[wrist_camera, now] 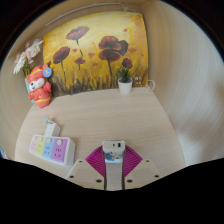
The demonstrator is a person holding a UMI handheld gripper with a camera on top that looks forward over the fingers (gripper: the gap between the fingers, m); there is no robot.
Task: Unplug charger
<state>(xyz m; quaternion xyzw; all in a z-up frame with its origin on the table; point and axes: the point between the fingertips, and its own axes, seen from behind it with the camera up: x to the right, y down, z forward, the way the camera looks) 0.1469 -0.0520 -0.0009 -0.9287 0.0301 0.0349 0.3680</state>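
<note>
Tongs (113, 165) pinch a small white charger (113, 150) between the magenta pads, at 6 o'clock, just above the tabletop (110, 115). Power strip (50, 149) lies at 8 o'clock. Charger likely light, rigid, smooth plastic, so slippery; grip its flat sides squarely. Toy (39, 87) at 10, potted plant (125, 80) at 1.

The gripper (113, 160) sits at the bottom centre of the frame, pointing forward. Its two fingers (85, 172) (magenta-padded) press on a small white charger (113, 150).
</note>
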